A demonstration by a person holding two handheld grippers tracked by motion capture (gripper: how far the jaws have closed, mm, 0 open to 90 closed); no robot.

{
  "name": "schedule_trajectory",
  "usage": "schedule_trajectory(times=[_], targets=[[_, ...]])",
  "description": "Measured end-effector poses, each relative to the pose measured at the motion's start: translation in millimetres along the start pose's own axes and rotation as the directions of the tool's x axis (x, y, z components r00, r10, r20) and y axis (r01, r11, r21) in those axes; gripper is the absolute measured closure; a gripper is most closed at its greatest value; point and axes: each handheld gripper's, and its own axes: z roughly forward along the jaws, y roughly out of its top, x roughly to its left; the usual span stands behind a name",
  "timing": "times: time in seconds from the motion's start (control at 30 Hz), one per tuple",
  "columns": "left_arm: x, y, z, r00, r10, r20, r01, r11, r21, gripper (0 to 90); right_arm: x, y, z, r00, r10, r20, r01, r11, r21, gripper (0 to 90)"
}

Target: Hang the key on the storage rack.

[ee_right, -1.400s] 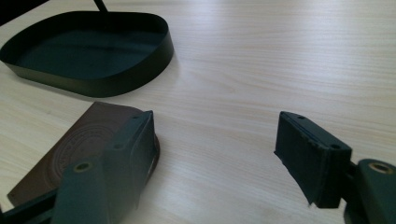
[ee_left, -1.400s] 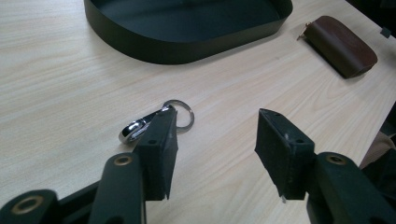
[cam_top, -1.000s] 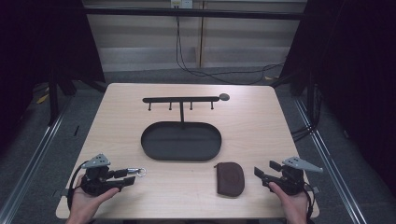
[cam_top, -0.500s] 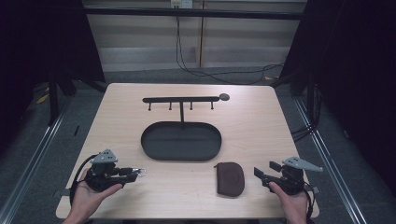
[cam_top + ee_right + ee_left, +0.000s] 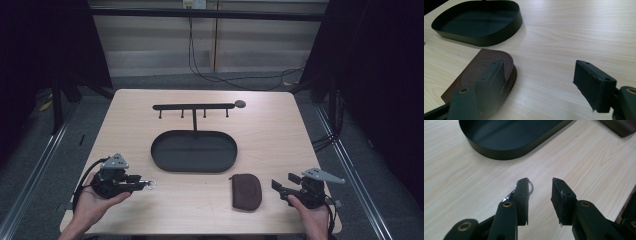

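Left tongs [image 5: 145, 183]: closing, still gapped | key ring [image 5: 151, 184]: small silver loop, beside one jaw

A pale wooden table [image 5: 280, 150] stands on grey carpet [image 5: 50, 165]. Beyond its far edge, a light panelled wall [image 5: 150, 45] with cables [image 5: 210, 75] trailing down; dark curtains [image 5: 380, 75] hang on both sides.

Round embossed seal on the brown zipped leather pouch [image 5: 477, 75]; its lettering too faint to read. Nothing else legible.
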Motion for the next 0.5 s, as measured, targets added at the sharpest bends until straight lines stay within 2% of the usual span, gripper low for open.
schedule_trajectory(times=[0.07, 0.1, 0.17, 0.2, 0.5], targets=[[0.9, 3.7, 0.8, 0.9998, 0.014, -0.012, -0.014, 0.9996, 0.026, 67.6, 0.0, -0.1, -0.2, 1.0000, 0.000, 0.000, 0.000, 1.000, 0.000, 25.0], [2.0, 6.9, 0.5, 0.9992, 0.034, -0.023, -0.033, 0.9987, 0.040, 68.9, 0.1, -0.1, -0.3, 1.0000, 0.000, 0.001, 0.000, 1.000, -0.001, 25.0], [2.6, 8.3, 0.4, 0.9986, 0.047, -0.025, -0.046, 0.9980, 0.044, 72.6, 0.1, -0.1, -0.2, 1.0000, 0.000, 0.001, 0.000, 1.000, 0.000, 25.0], [4.0, 11.1, 1.2, 0.9975, 0.063, -0.033, -0.061, 0.9959, 0.066, 72.5, -0.3, 0.0, 0.5, 1.0000, -0.001, -0.001, 0.001, 1.000, 0.001, 25.0], [10.0, 23.3, 5.3, 0.9958, 0.090, -0.017, -0.087, 0.9860, 0.142, 69.8, 0.2, -0.2, 1.0, 1.0000, -0.003, -0.001, 0.003, 1.000, 0.007, 24.6]])
